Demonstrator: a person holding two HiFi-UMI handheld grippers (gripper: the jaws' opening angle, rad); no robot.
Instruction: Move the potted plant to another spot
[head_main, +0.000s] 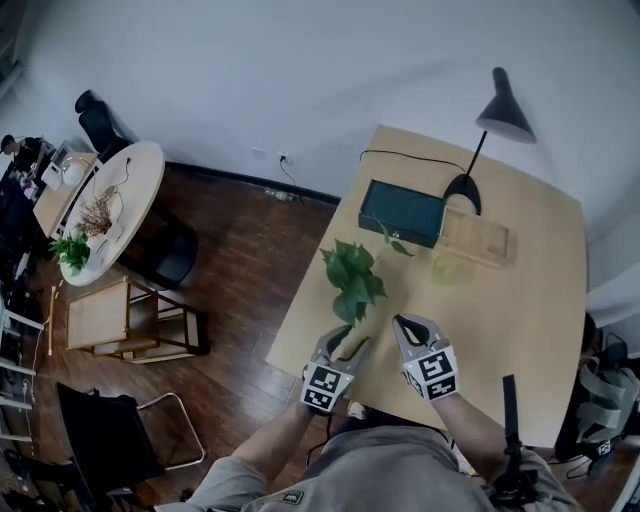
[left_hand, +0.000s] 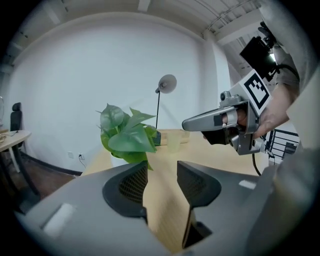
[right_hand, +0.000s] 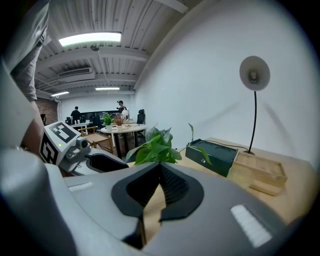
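The potted plant (head_main: 352, 280) stands near the left edge of the wooden table (head_main: 520, 320), its green leaves hiding the pot from above. In the left gripper view the plant (left_hand: 125, 135) is ahead and to the left, with a bit of white pot behind the left jaw. My left gripper (head_main: 349, 346) hangs just short of the plant; its jaws (left_hand: 162, 172) stand apart with only table showing between them. My right gripper (head_main: 400, 322) is beside it, to the plant's right. Its tips (right_hand: 160, 167) meet with nothing in them. The plant (right_hand: 155, 147) rises beyond them.
Behind the plant lie a dark green box (head_main: 402, 212), a wooden tray (head_main: 477, 237) and a pale translucent cup (head_main: 447, 268). A black lamp (head_main: 497, 110) stands at the back. Left of the table are wood floor, a round white table (head_main: 140, 185) and a wooden stool (head_main: 125, 315).
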